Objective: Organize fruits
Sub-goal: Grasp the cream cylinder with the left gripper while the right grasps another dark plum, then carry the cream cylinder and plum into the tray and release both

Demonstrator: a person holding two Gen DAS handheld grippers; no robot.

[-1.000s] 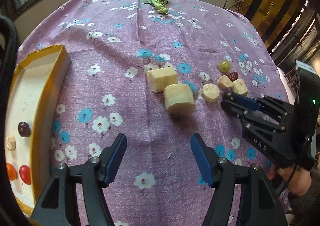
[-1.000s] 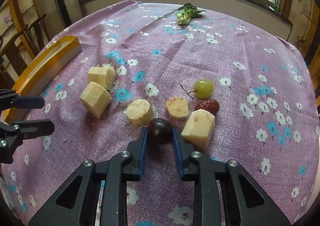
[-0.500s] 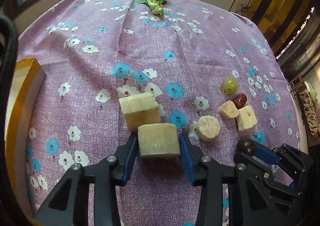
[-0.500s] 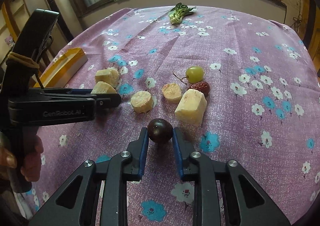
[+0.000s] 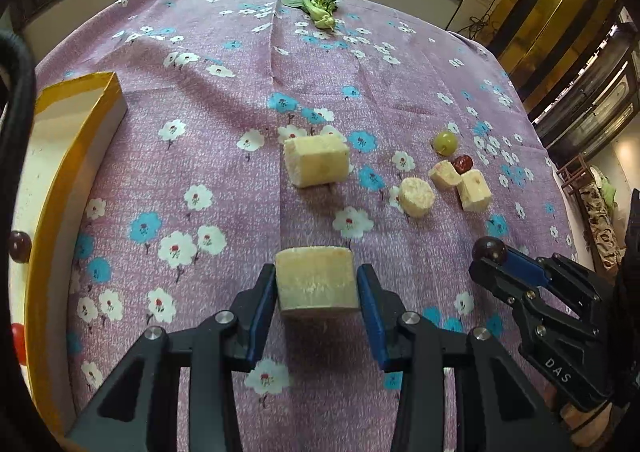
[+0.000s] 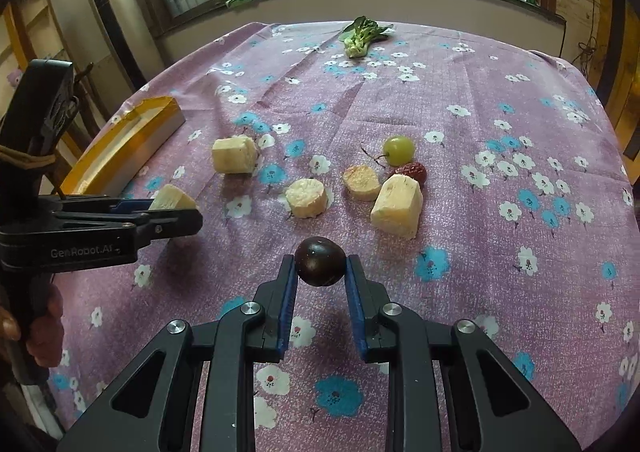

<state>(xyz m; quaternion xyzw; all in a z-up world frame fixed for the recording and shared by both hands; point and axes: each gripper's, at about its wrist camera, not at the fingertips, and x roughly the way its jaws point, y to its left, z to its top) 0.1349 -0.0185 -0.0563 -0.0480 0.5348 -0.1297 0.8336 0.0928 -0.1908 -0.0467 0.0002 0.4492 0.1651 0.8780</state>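
Observation:
My left gripper (image 5: 316,284) is shut on a pale yellow fruit chunk (image 5: 315,279), held just above the purple flowered cloth; the same chunk (image 6: 173,199) shows in the right wrist view. My right gripper (image 6: 320,268) is shut on a dark purple grape (image 6: 320,260), seen also at the right of the left wrist view as the dark grape (image 5: 489,250). On the cloth lie another big chunk (image 5: 316,160), a round slice (image 5: 416,196), two smaller pieces, a green grape (image 5: 445,142) and a red date (image 5: 463,163). The yellow-rimmed tray (image 5: 72,171) sits at the left.
A leafy green vegetable (image 5: 317,4) lies at the far edge of the table. Inside the tray a dark grape (image 5: 19,246) and a red fruit (image 5: 17,340) are visible. A person's hand (image 6: 40,336) grips the left tool's handle. Windows and a wall stand behind the table.
My left gripper went forward, closed on the nearer yellow chunk and drew it back off the cloth toward the tray side. My right gripper lifted the dark grape away from the fruit cluster.

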